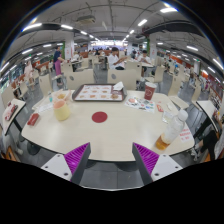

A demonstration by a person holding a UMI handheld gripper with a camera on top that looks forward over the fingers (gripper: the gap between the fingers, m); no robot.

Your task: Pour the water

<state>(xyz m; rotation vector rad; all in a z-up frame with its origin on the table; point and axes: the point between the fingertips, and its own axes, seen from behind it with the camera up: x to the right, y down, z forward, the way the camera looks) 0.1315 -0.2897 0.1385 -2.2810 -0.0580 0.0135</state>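
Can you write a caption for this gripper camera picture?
Open gripper hovers before a round white table holding a bottle, cup and tray.

One gripper (112, 160), seen from a camera riding on it. Two dark fingers reaching forward, side by side, well apart from each other. A purple pad on the inner face of each: left pad (76, 155), right pad (150, 155). Wide open, with a big gap between the two fingers. Nothing held, nothing pressed between the pads. Fingertips level with each other, both pointing straight ahead and a little outward. Held up in the air, tips not touching anything. No hand or sleeve of the person showing here.
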